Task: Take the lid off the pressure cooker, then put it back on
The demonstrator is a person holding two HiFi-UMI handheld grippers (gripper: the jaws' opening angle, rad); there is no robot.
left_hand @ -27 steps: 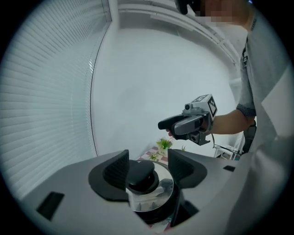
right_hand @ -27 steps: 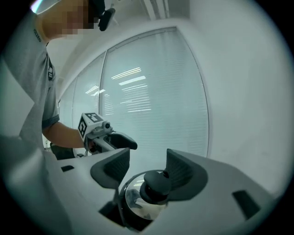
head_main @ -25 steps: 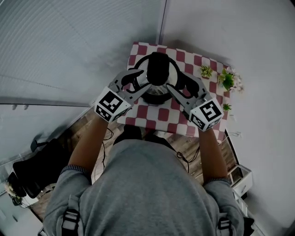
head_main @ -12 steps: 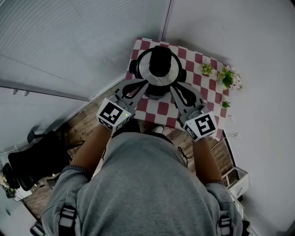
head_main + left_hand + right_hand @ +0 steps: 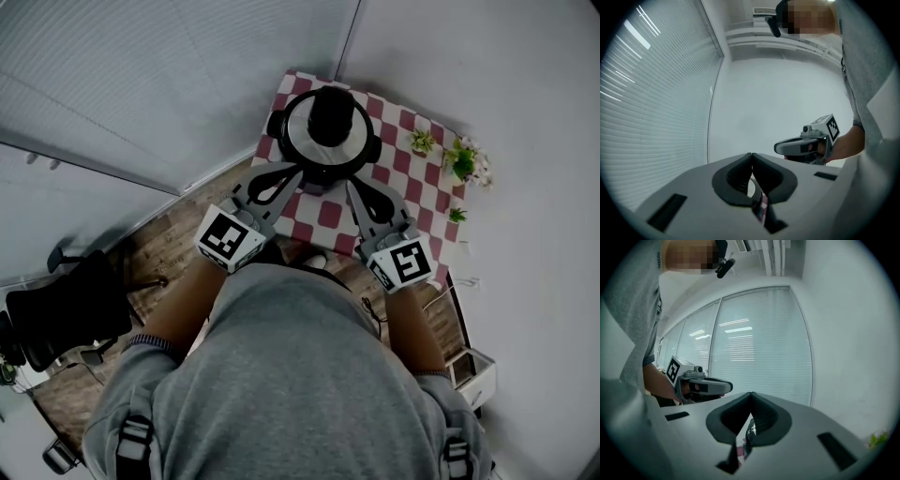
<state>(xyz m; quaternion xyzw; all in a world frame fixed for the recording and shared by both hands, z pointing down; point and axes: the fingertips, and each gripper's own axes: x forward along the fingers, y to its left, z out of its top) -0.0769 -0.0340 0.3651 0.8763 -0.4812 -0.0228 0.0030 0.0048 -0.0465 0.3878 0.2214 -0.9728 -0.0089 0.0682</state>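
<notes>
Head view: round steel pressure cooker [image 5: 302, 142], upper centre.
Handling: likely heavy, rigid; grip black lid knob [image 5: 330, 114].
Left tool [image 5: 299, 172]: jaws together, empty.
Right tool [image 5: 351, 186]: just closed, empty.

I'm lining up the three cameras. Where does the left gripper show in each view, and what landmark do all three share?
Head view: left gripper left of centre, pointing at the pressure cooker.
Left gripper view: left gripper at bottom centre, seen from behind, jaws shut.
Right gripper view: left gripper at middle left, seen side-on.
Shared landmark: the window blinds.
</notes>
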